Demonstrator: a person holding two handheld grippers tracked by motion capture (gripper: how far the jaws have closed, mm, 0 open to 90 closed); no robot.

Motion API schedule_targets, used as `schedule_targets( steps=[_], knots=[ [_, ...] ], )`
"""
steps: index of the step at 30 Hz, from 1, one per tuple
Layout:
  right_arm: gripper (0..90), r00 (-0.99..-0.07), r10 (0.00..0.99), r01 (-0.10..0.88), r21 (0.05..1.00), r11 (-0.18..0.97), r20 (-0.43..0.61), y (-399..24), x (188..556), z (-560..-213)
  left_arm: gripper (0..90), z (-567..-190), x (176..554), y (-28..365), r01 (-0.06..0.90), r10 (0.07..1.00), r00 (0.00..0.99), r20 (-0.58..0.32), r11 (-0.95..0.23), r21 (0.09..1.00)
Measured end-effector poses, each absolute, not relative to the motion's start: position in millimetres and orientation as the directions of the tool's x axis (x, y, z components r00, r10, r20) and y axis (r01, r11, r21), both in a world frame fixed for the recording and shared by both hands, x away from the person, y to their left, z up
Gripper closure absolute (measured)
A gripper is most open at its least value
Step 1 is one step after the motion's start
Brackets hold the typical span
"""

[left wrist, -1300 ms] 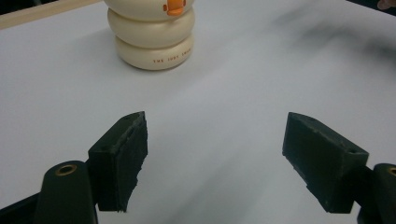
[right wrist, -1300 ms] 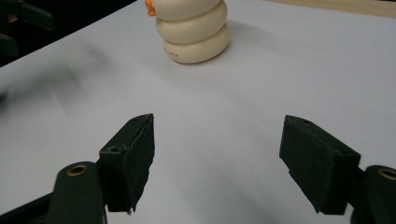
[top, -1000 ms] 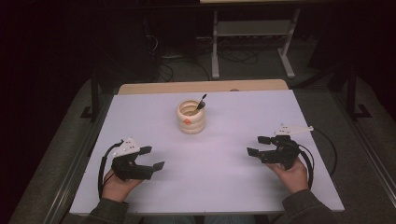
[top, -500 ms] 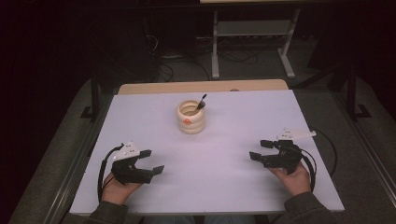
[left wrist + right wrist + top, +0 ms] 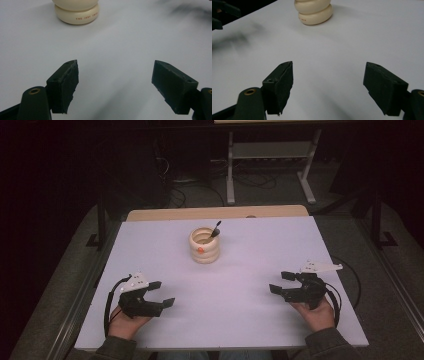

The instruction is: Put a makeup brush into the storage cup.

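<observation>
Both grippers, left gripper (image 5: 162, 294) and right gripper (image 5: 281, 282), spread and empty near table (image 5: 250, 320) front edge; cream ribbed pot (image 5: 204, 246) with dark-handled tool (image 5: 216, 228) mid-table, well apart; likely rigid, smooth, breakable — best gripped in a groove between ribs

Ridged pot (image 5: 76, 11) top cut off (both gripper views), its small lettering unreadable

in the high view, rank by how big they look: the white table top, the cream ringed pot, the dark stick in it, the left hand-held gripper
1. white table top
2. left hand-held gripper, though it sits nearer the camera than the pot, so this rank is unsure
3. cream ringed pot
4. dark stick
</observation>
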State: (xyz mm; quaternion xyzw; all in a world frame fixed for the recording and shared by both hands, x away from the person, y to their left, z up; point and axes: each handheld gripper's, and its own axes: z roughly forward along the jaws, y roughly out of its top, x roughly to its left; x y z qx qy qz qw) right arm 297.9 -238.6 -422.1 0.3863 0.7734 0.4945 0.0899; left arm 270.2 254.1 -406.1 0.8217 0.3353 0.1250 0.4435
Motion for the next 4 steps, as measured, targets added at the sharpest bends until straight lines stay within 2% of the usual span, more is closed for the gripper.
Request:
schedule_targets(
  steps=[4],
  knots=[
    [22.1,-0.687,0.686,0.506,0.835,0.217,0.238,-238.5,296.6,-421.5,21.1,-404.7,269.8,253.2,0.435,0.661,0.745,-0.087,-0.383,0.815]
  ],
)
